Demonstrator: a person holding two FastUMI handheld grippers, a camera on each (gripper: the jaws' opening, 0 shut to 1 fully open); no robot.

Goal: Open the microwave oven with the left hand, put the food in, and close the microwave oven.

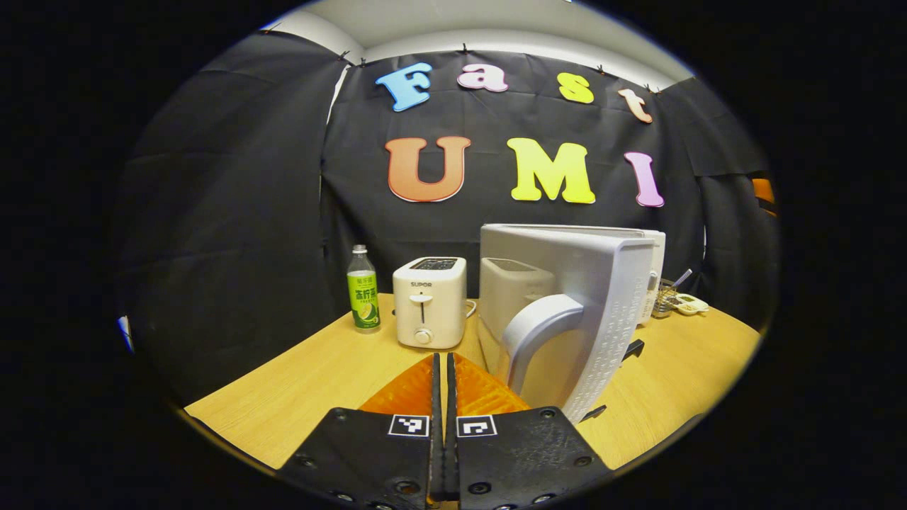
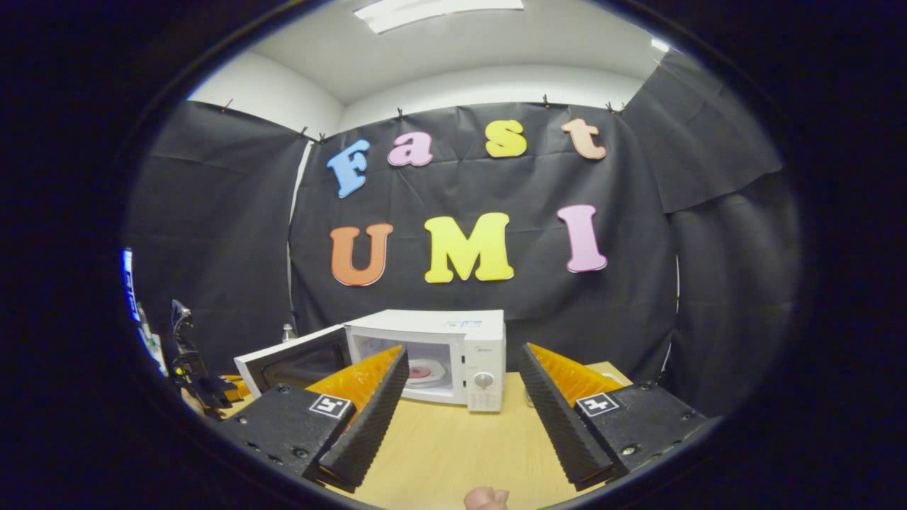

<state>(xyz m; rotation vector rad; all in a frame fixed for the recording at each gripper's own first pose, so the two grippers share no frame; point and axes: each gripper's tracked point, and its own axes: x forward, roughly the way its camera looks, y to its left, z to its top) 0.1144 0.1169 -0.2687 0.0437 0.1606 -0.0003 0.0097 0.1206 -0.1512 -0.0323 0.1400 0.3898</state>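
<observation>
Left gripper view shows the left gripper point(image 1: 444, 368), its ridged fingers pressed together with nothing between them, just beside the curved handle point(image 1: 533, 333) of the swung-open door point(image 1: 602, 312) of the white boxy microwave oven point(image 2: 453, 358). Left of it on the pale wood-grain table point(image 1: 297, 382) stand a smooth cream toaster point(image 1: 429, 301) and a green-labelled plastic bottle point(image 1: 363, 290). Right gripper view has the right gripper point(image 2: 464, 386) spread wide and empty; inside the far cavity a pinkish round item point(image 2: 419, 372) is hard to make out.

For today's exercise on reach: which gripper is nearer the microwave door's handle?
Left. Its gripper sits just beside the handle of the open door; the right gripper is back from the microwave.
</observation>
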